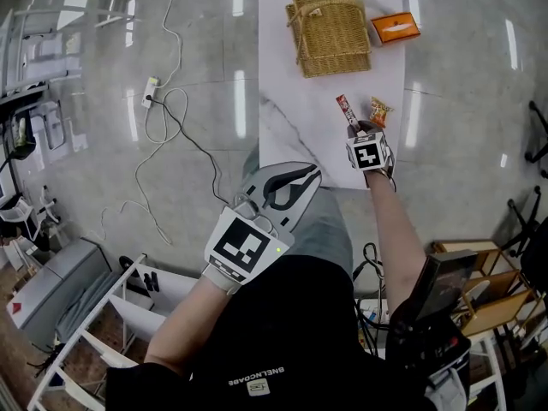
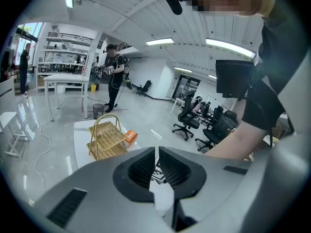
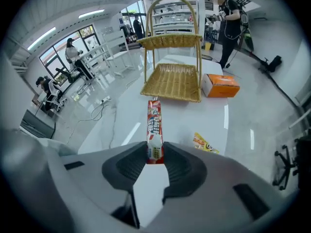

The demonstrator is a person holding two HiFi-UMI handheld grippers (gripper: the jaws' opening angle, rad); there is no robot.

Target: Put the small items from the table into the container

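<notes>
A red snack bar (image 1: 345,108) (image 3: 154,123) hangs lifted above the white table (image 1: 291,101), its near end pinched between the jaws of my right gripper (image 1: 354,129) (image 3: 155,155), which points steeply down. A yellow snack packet (image 1: 380,111) (image 3: 206,143) lies on the table just right of it. The wicker basket (image 1: 330,28) (image 3: 175,79) (image 2: 107,137) with a tall handle stands at the table's far end. My left gripper (image 1: 306,175) (image 2: 156,155) hovers over the table's near edge, jaws together with nothing in them.
An orange box (image 1: 395,28) (image 3: 219,85) sits right of the basket. A power strip with cables (image 1: 150,92) lies on the floor to the left. Wooden shelving (image 1: 479,289) stands at the right. Office chairs (image 2: 189,120) and people stand far off.
</notes>
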